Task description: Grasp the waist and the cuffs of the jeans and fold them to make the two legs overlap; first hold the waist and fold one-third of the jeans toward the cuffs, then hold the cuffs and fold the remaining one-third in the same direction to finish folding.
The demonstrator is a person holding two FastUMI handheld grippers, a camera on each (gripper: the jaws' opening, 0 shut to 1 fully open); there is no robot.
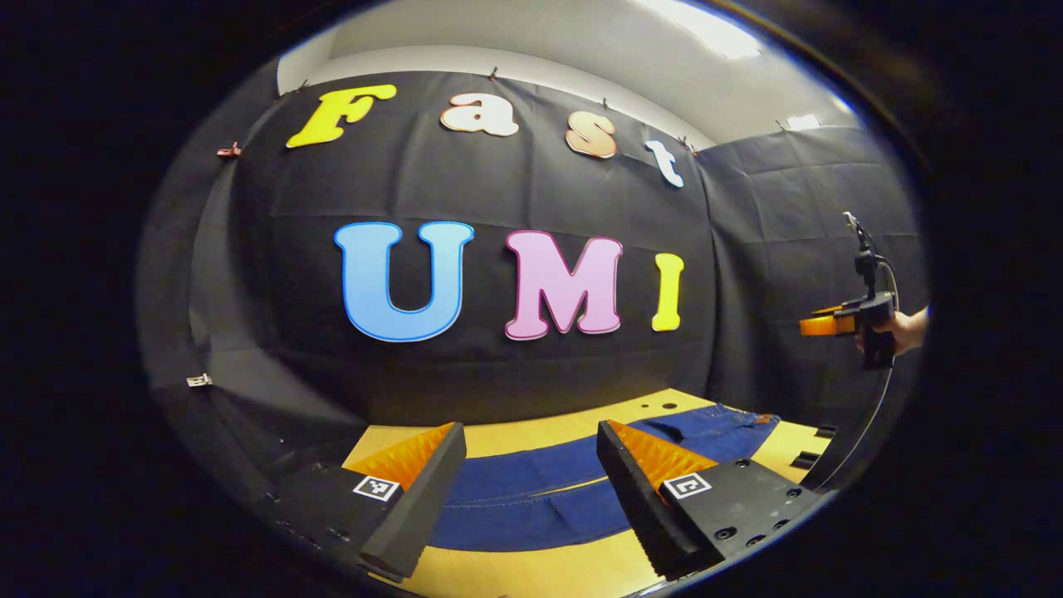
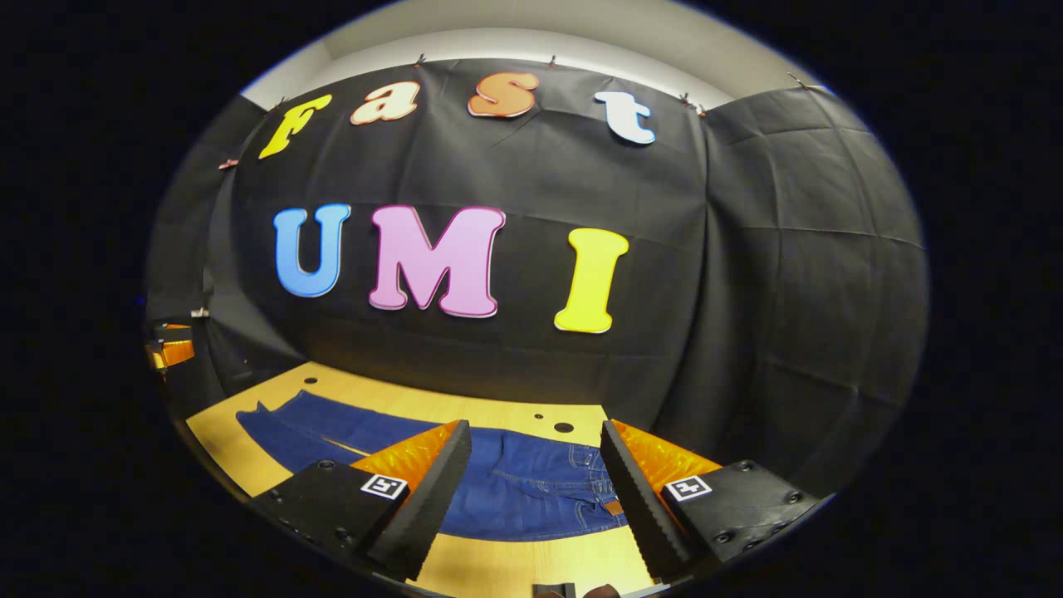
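Observation:
Blue jeans (image 1: 540, 490) lie flat on the wooden table (image 1: 531, 573), both legs spread side by side. In the left gripper view my left gripper (image 1: 531, 490) hovers open above the legs, nothing between its fingers. The waist end (image 1: 731, 419) lies to the right, where a hand holds the right gripper (image 1: 839, 320) up in the air. In the right gripper view my right gripper (image 2: 536, 490) hangs open over the waist (image 2: 581, 482) of the jeans (image 2: 374, 436), and the cuffs (image 2: 257, 411) stretch away to the left. The left gripper (image 2: 170, 349) peeks in at the left edge.
Black cloth walls close the booth behind and on both sides. The table (image 2: 507, 569) has small round holes (image 2: 563, 427) near its far edge, beside the waist. Bare wood shows in front of the jeans in both views.

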